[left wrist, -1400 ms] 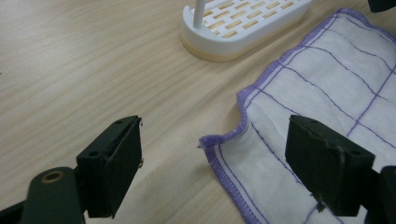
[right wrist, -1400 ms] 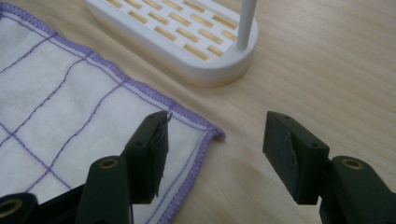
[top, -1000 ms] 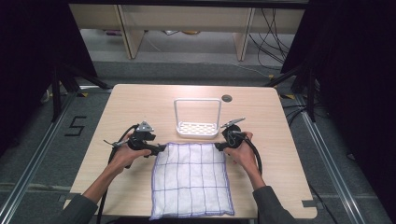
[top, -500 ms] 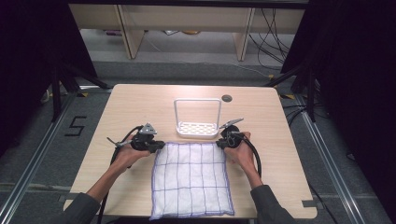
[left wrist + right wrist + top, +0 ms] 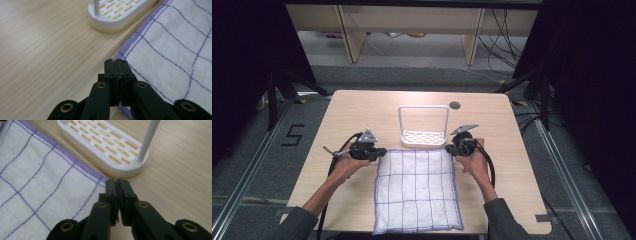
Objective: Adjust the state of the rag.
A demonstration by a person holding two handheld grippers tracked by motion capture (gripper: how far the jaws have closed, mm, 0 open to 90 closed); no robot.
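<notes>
A white cloth [image 5: 417,190] with a purple grid and purple hem lies flat on the near half of the wooden table [image 5: 362,110]. My left gripper [image 5: 379,154] sits at its far left corner and my right gripper [image 5: 451,149] at its far right corner. In the left gripper view the jaws [image 5: 116,65] have just been closing and stand shut, pinching the hem of the cloth [image 5: 175,45]. The right gripper's jaws [image 5: 117,185] have likewise just been closing and stand shut on the corner of the cloth [image 5: 37,182], with threads showing between them.
A white slotted rack [image 5: 423,137] with a tall wire handle stands just beyond the cloth's far edge, between the two grippers. It lies close ahead in both gripper views, rack [image 5: 117,15] and rack [image 5: 105,147]. A dark round hole [image 5: 455,105] sits near the table's far edge.
Both hands have stayed at the cloth's far corners. The cloth and the rack lie as before.
</notes>
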